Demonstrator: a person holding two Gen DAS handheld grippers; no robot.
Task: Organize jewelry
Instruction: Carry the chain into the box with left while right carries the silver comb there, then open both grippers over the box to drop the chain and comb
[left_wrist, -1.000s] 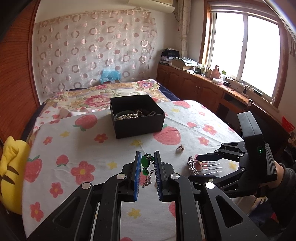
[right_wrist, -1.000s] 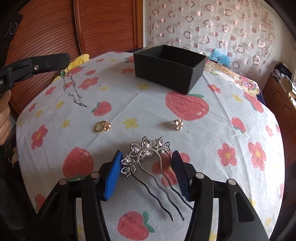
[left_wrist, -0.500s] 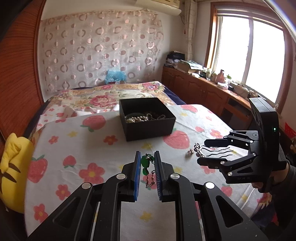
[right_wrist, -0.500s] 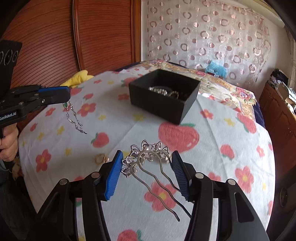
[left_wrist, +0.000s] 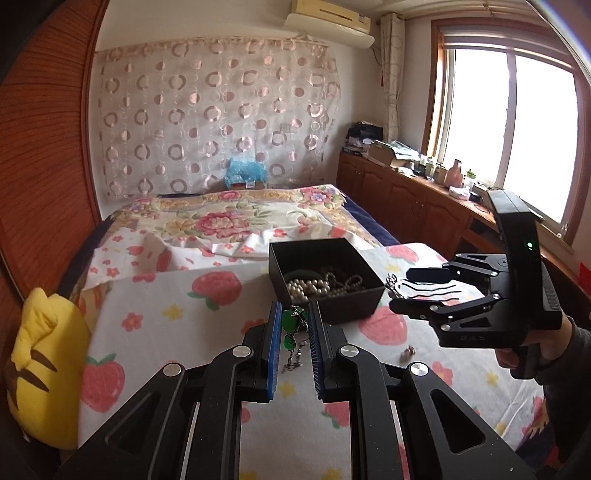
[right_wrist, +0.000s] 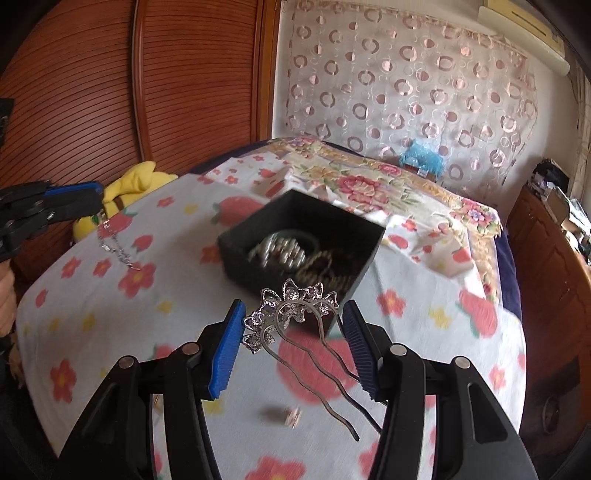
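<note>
Left hand-held gripper (left_wrist: 293, 325): pinching the green pendant necklace (left_wrist: 293, 320).
Right hand-held gripper (right_wrist: 293, 343): clasping the silver hair comb (right_wrist: 291, 314) near the black box (right_wrist: 364, 271).

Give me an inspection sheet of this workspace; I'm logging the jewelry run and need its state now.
Surface: tablecloth with strawberry and flower print, covering the table.
Job's things: open black box holding pearls and chains; green pendant with hanging chain; silver hair comb; a small earring loose on the cloth.
Clutter: yellow plush at the table's edge.
Grippers: left gripper shut on the pendant; right gripper shut on the comb, held near the box.
Cables: nothing seen.
Surroundings: bed, curtain, window, cabinets.
</note>
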